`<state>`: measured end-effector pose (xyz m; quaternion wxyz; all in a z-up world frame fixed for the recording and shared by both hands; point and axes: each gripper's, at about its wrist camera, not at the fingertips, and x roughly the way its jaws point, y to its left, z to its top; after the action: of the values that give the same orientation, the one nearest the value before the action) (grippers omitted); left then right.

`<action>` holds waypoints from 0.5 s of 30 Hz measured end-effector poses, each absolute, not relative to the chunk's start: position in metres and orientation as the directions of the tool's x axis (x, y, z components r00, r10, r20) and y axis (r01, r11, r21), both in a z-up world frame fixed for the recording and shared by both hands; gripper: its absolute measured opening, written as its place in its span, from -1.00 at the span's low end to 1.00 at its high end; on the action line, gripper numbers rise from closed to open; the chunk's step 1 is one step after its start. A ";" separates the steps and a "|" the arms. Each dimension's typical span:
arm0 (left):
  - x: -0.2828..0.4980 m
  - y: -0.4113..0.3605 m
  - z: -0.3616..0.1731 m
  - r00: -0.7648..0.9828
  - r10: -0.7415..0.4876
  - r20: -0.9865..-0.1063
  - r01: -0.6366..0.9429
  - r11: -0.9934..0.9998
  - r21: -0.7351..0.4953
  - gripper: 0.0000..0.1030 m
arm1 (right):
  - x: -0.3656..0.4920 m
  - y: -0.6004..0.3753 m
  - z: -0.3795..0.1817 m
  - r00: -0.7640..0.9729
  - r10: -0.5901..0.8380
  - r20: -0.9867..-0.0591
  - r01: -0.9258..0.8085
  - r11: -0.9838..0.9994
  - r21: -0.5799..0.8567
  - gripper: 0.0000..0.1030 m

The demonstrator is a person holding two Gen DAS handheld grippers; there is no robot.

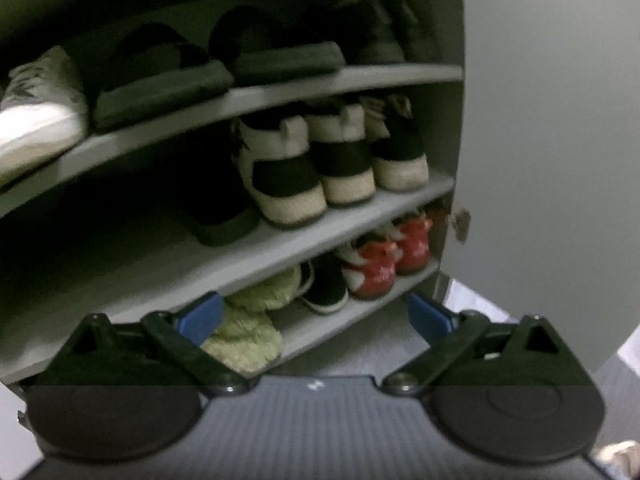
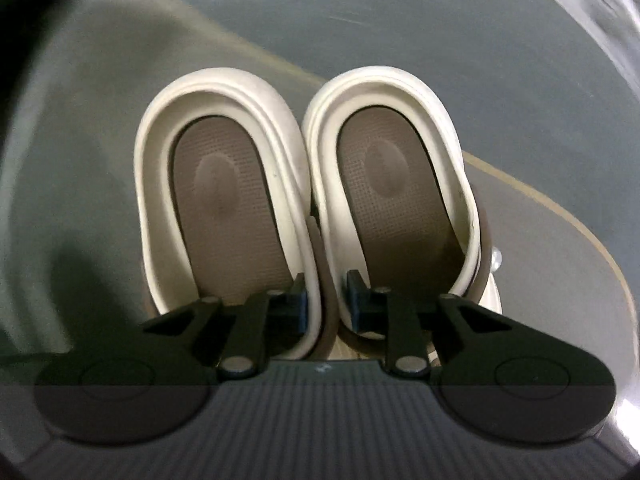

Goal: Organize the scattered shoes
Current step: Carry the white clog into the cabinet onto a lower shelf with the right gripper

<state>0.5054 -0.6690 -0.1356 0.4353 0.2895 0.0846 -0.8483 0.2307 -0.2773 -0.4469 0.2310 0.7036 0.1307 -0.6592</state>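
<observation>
1. Right gripper (image 2: 325,296) is clamped on the touching inner walls of both cream rubber clogs (image 2: 224,200), hanging above the grey floor (image 2: 400,20).
2. Keep them level; one could slip.
3. Left gripper (image 1: 316,316) gapes empty beside the grey shoe cabinet (image 1: 360,208).

You're in a home entryway: a grey shoe cabinet (image 1: 360,74) with its door (image 1: 540,120) swung open, shelves packed with sneakers (image 1: 320,160), dark slides (image 1: 168,80) and fuzzy slippers (image 1: 248,328), and cream clogs (image 2: 304,200) over grey floor (image 2: 400,20).
</observation>
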 end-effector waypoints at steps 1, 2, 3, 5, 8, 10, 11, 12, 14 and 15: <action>0.508 -0.670 -0.132 -0.450 -0.695 -0.561 0.794 -0.599 0.104 0.94 | 0.233 -0.308 -0.444 0.103 -0.151 -0.983 0.536 -0.825 0.182 -0.61; 0.511 -0.672 -0.127 -0.450 -0.699 -0.555 0.802 -0.590 0.093 0.94 | 0.236 -0.338 -0.441 0.111 -0.178 -0.978 0.577 -0.789 0.209 -0.62; 0.514 -0.674 -0.123 -0.455 -0.702 -0.548 0.809 -0.583 0.074 0.94 | 0.238 -0.365 -0.438 0.120 -0.200 -0.972 0.609 -0.759 0.231 -0.63; 0.521 -0.678 -0.115 -0.458 -0.710 -0.535 0.824 -0.565 0.045 0.94 | 0.241 -0.415 -0.432 0.137 -0.237 -0.962 0.665 -0.698 0.267 -0.64; 0.530 -0.682 -0.106 -0.436 -0.736 -0.517 0.845 -0.532 0.044 0.94 | 0.247 -0.492 -0.427 0.194 -0.295 -0.936 0.732 -0.591 0.338 -0.67; 0.535 -0.684 -0.104 -0.421 -0.749 -0.511 0.857 -0.513 0.046 0.94 | 0.258 -0.540 -0.422 0.217 -0.313 -0.925 0.783 -0.510 0.356 -0.66; 0.540 -0.685 -0.103 -0.407 -0.757 -0.512 0.866 -0.498 0.048 0.95 | 0.265 -0.567 -0.420 0.227 -0.318 -0.921 0.813 -0.458 0.358 -0.67; 0.543 -0.685 -0.105 -0.393 -0.760 -0.517 0.872 -0.487 0.053 0.95 | 0.271 -0.586 -0.420 0.239 -0.319 -0.917 0.835 -0.415 0.362 -0.67; 0.550 -0.687 -0.114 -0.355 -0.759 -0.546 0.884 -0.463 0.069 0.96 | 0.284 -0.618 -0.420 0.239 -0.322 -0.916 0.868 -0.353 0.350 -0.65; 0.553 -0.688 -0.118 -0.336 -0.758 -0.560 0.889 -0.451 0.077 0.96 | 0.290 -0.630 -0.422 0.230 -0.323 -0.918 0.882 -0.329 0.337 -0.63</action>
<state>0.5533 -0.6877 -0.1179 0.5096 0.2694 0.1223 -0.8080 0.2897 -0.6299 -0.4216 0.5269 0.5810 0.2406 -0.5718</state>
